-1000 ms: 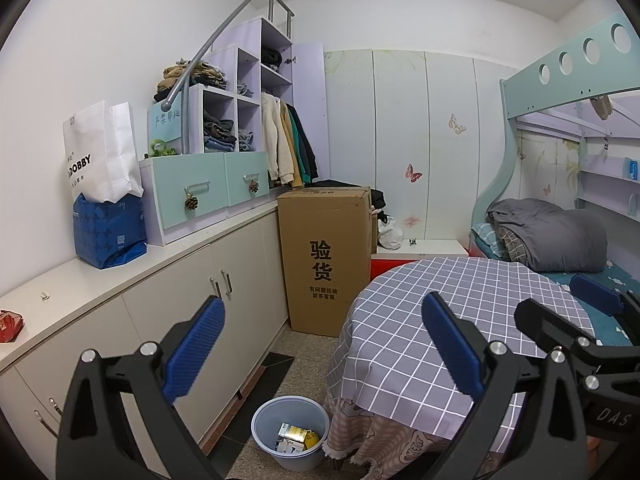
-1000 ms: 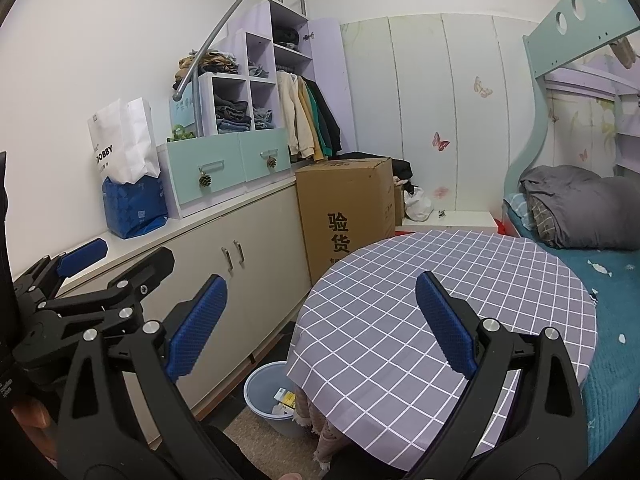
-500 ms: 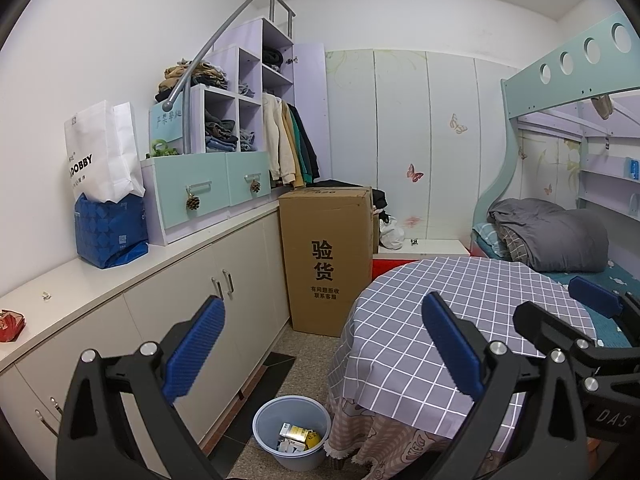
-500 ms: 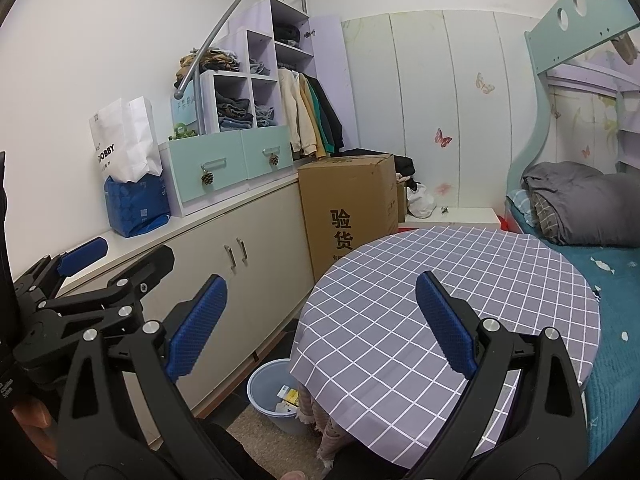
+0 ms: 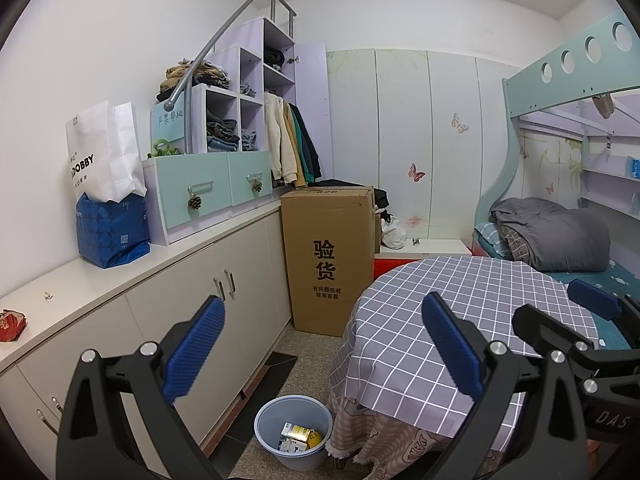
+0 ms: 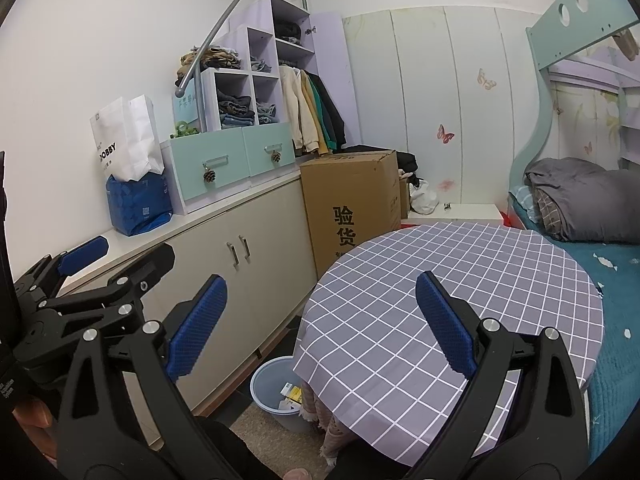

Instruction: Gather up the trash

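Note:
A blue plastic bin [image 5: 294,432] stands on the floor between the cabinets and the round table, with yellow and white trash inside; the right wrist view shows it [image 6: 276,390] partly hidden by the tablecloth. My left gripper [image 5: 320,344] is open and empty, held above the bin. My right gripper [image 6: 320,324] is open and empty, over the near edge of the checked tablecloth [image 6: 460,292]. A red crumpled wrapper [image 5: 11,325] lies on the countertop at the far left. A tiny white scrap [image 5: 48,297] lies near it.
White cabinets [image 5: 224,292] run along the left wall, bearing a blue bag [image 5: 114,232] and a white paper bag [image 5: 104,152]. A tall cardboard box [image 5: 328,260] stands behind the table. A bunk bed with a grey quilt [image 5: 556,236] is at right.
Both grippers have shifted slightly to the right; the view has barely changed. Both stay open and empty.

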The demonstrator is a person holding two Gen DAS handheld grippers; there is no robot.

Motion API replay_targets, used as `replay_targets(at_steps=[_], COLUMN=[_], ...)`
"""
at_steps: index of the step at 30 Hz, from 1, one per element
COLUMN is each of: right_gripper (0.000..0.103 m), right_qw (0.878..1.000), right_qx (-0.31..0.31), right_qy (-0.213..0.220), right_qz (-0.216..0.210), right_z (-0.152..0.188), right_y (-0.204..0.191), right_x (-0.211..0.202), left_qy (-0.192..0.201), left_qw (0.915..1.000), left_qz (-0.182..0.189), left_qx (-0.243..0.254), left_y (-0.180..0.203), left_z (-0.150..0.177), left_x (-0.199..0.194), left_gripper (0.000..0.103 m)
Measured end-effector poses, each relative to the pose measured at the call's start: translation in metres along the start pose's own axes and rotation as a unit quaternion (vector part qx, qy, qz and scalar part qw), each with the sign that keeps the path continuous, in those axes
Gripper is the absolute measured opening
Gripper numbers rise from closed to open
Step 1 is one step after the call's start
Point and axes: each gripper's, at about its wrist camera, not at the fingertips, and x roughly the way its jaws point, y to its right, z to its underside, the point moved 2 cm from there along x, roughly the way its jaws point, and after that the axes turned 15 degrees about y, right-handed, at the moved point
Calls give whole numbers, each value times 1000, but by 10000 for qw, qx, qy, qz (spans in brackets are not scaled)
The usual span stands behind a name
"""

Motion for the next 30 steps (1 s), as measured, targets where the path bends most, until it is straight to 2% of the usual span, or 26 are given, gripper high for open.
replay_targets(at_steps=[21,30], right_gripper=[93,93], right_qw=[10000,9998], right_qx=[34,100], right_qy=[-41,-154], right_qz=[-36,56], right_z=[3,7], right_y=[-8,4], right_x=[0,12], left_qy=[-5,-135], left_qw=[10000,9999], left_qz=[-12,18], left_qx=[8,29], left_y=[-10,-16], left_z=[2,7], left_x=[-2,10], left_gripper=[97,97])
